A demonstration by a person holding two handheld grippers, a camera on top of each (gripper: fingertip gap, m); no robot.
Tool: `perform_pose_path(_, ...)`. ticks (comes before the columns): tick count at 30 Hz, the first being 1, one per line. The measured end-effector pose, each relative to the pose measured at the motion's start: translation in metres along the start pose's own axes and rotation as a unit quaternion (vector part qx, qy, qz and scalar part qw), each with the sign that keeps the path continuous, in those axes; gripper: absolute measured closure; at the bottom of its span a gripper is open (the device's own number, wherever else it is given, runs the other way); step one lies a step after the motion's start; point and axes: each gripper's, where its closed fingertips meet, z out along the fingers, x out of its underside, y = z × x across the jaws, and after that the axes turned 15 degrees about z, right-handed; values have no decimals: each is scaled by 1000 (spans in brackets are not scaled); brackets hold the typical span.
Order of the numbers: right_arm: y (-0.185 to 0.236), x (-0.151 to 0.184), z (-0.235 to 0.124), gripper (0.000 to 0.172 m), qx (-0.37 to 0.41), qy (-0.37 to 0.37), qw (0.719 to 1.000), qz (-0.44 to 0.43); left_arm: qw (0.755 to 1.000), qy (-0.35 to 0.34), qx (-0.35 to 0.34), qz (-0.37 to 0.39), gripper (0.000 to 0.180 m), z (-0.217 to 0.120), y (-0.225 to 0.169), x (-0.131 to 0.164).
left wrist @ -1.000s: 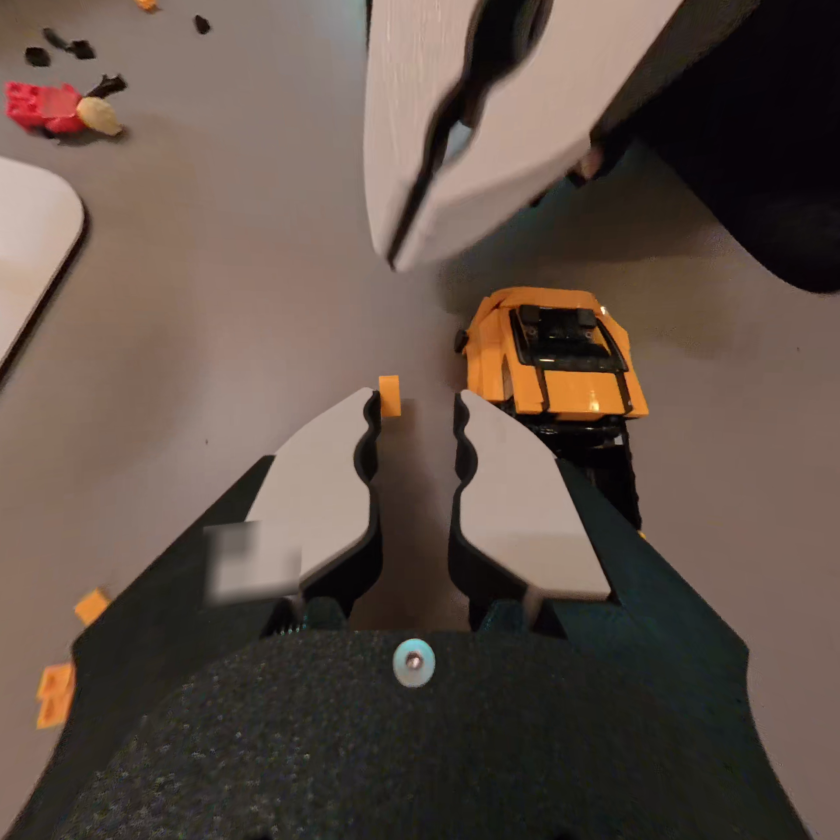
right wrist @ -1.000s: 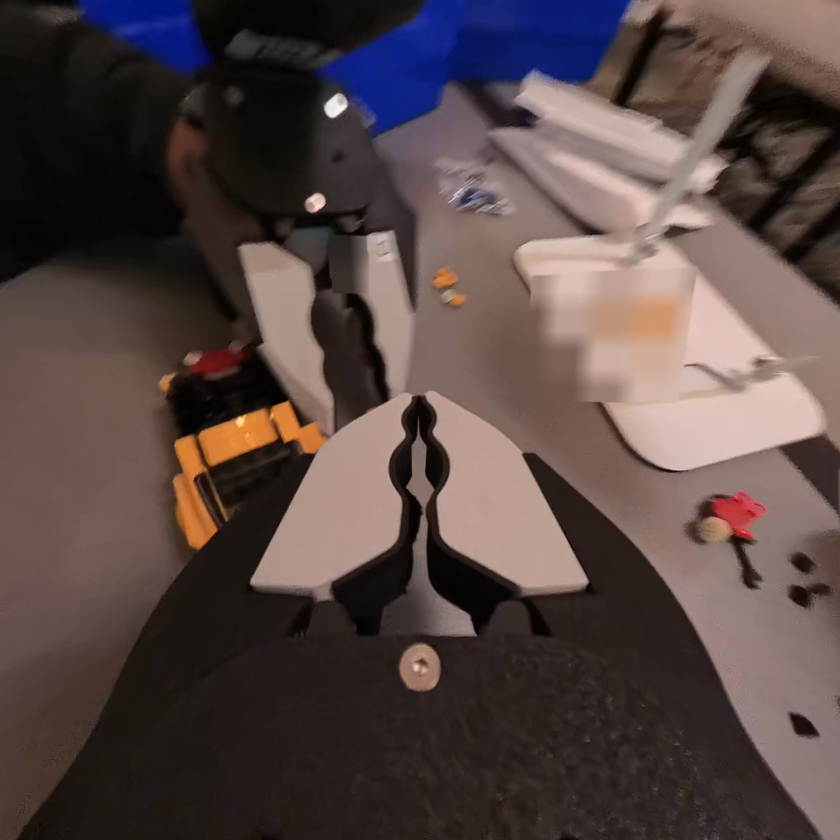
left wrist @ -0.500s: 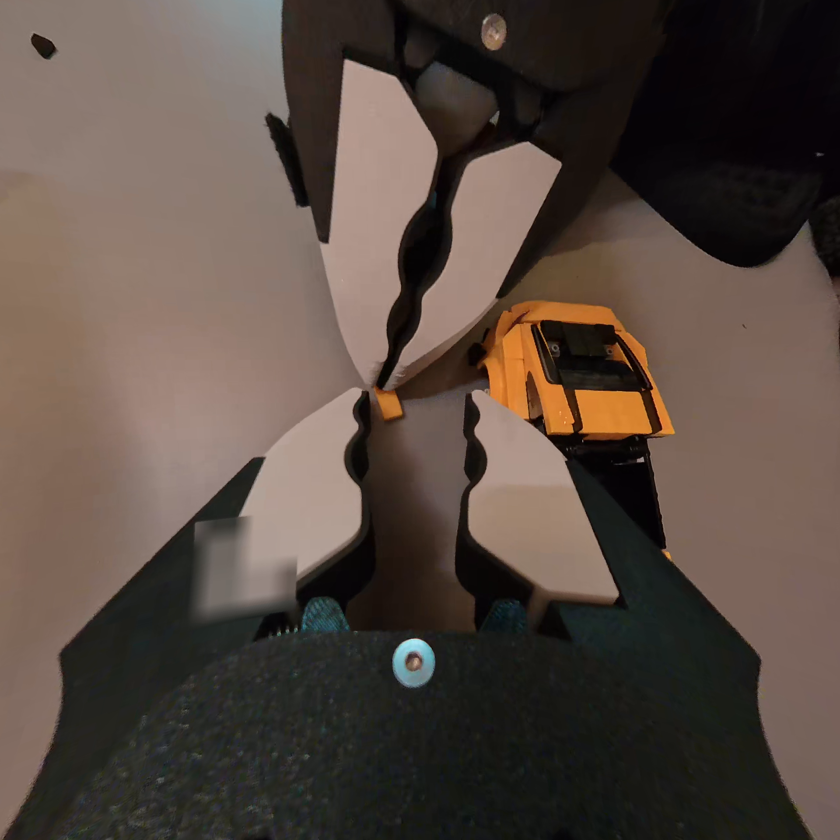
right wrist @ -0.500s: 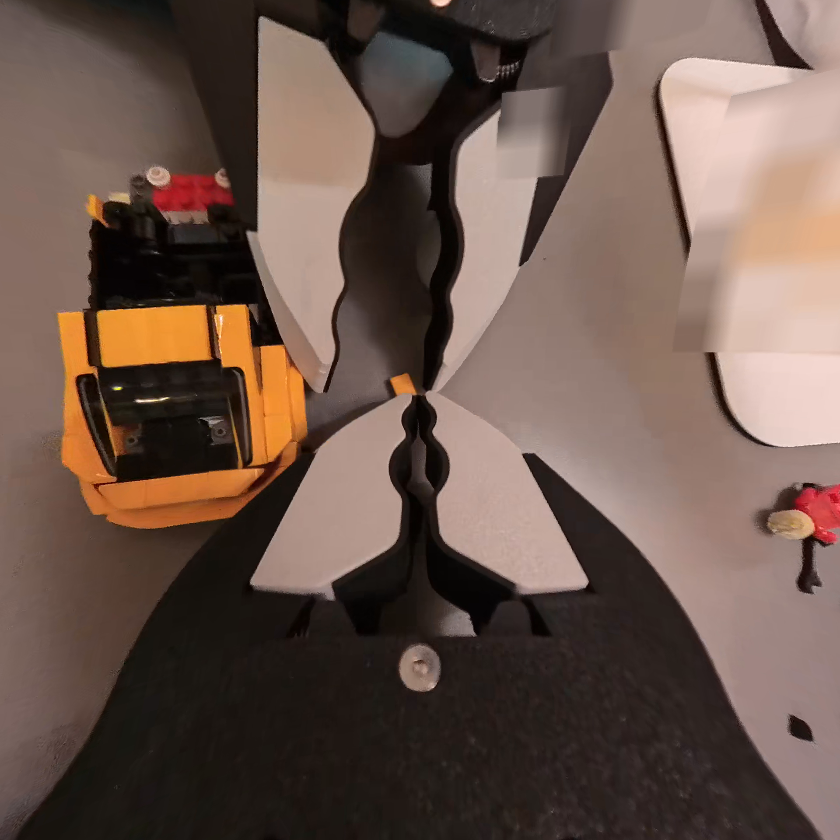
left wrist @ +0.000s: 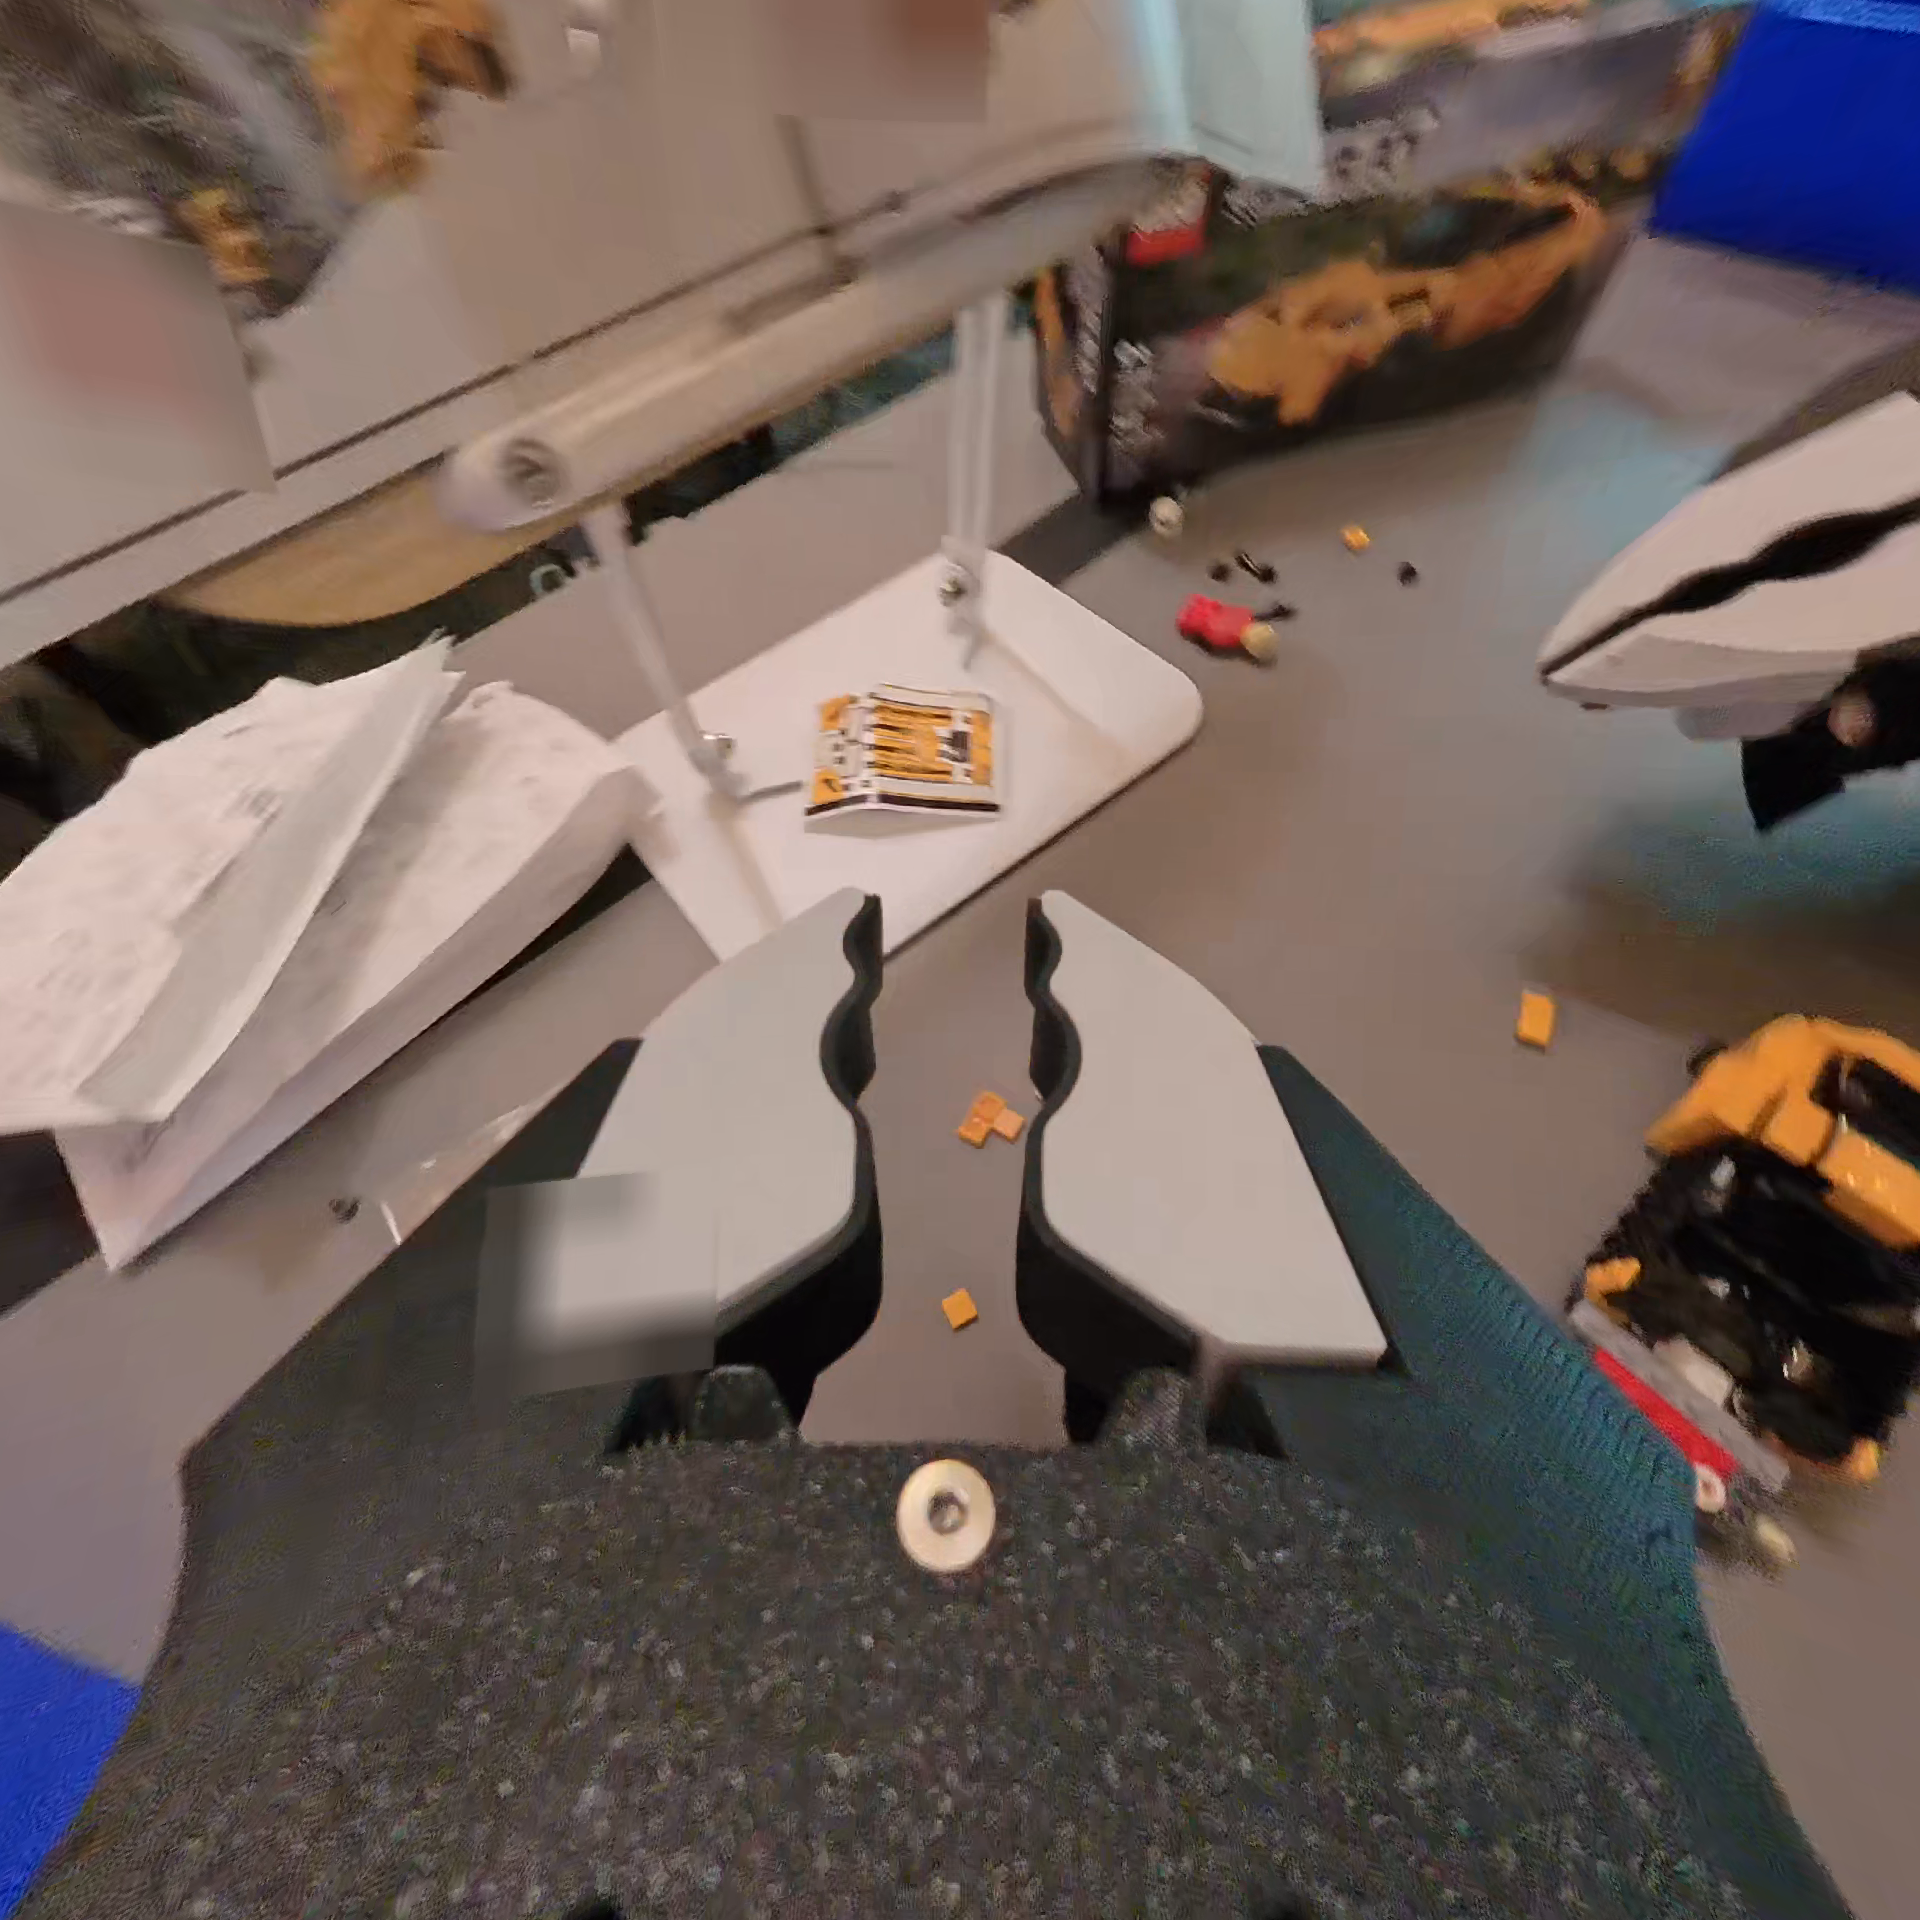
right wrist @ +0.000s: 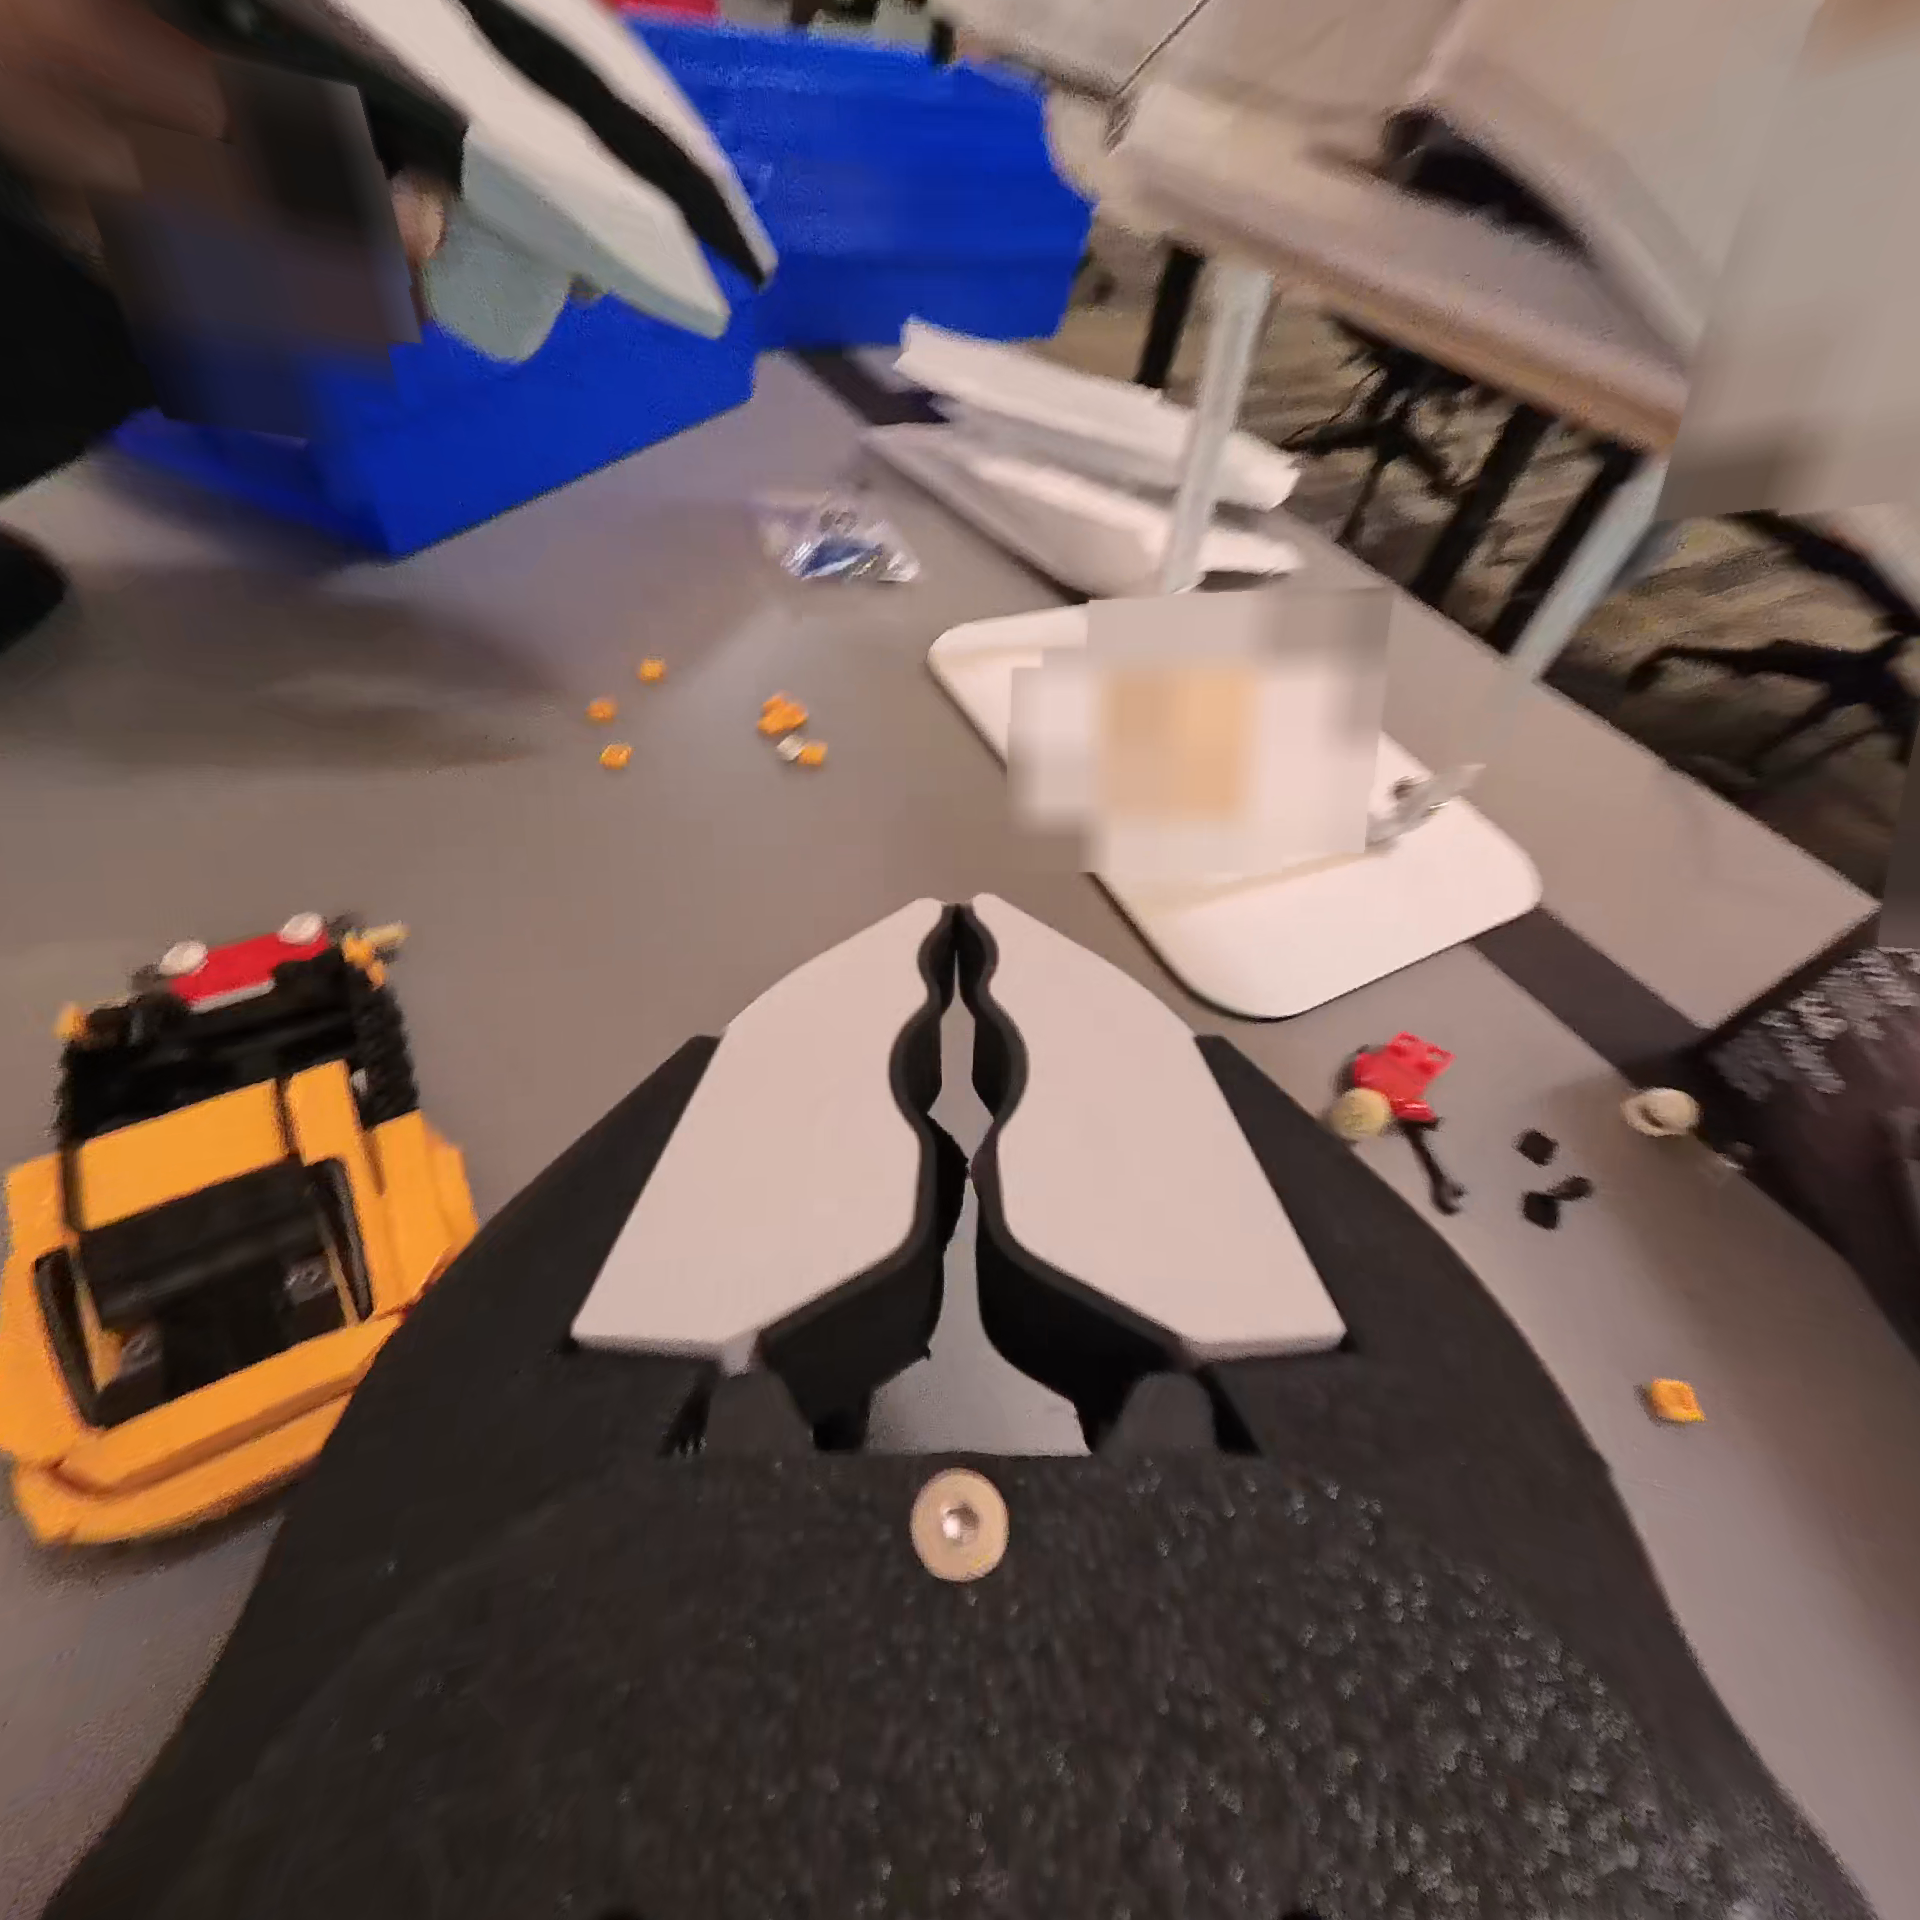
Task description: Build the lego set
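Orange-and-black toy brick car point(right wrist: 223, 1226) sits at the lower left of the right wrist view, on the grey table point(right wrist: 644, 914), just beside the right gripper point(right wrist: 956, 914), whose fingers are pressed together with nothing between them. In the left wrist view the same car point(left wrist: 1797, 1195) lies at the right edge of the frame, near but apart from the left gripper point(left wrist: 953, 914).

Left gripper's fingers stand spread, nothing in the gap, only table showing through, and 2 small orange tiles point(left wrist: 989, 1120) lie on it between the fingers, lower down. Another orange tile point(left wrist: 959, 1308) shows closer to the gripper's body, and 1 more point(left wrist: 1535, 1016) lies toward the car.

Upper middle of the left wrist view: a white stand base point(left wrist: 1091, 707) carrying a yellow-and-black sticker sheet point(left wrist: 906, 753). Left of it, an open booklet point(left wrist: 260, 883). A red brick figure point(left wrist: 1226, 623) lies beyond the base, with small black bits around it, and a printed box point(left wrist: 1351, 312) stands at the top right.

In the right wrist view, blue bins point(right wrist: 810, 239) fill the upper left, and scattered orange pieces point(right wrist: 707, 717) lie mid-frame.
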Motion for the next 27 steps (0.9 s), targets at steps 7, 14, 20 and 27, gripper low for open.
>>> perform_pose_path(7, -30, -48, -32, 172, 90, -157, 983, 31, 994, 47, -75, -57, 158, -7, 12, 33)
perform_pose_path(14, -41, -58, -45, 172, 124, -198, 972, 40, 986, 165, -2, 4, 155, 24, -28, 83)
perform_pose_path(20, -37, -55, -40, 172, 115, -187, 975, 41, 978, 194, 44, 56, 147, 51, -40, 106)
perform_pose_path(27, -17, -45, -25, 172, 59, -148, 986, 37, 976, 190, 111, 7, 154, 59, -44, 105)
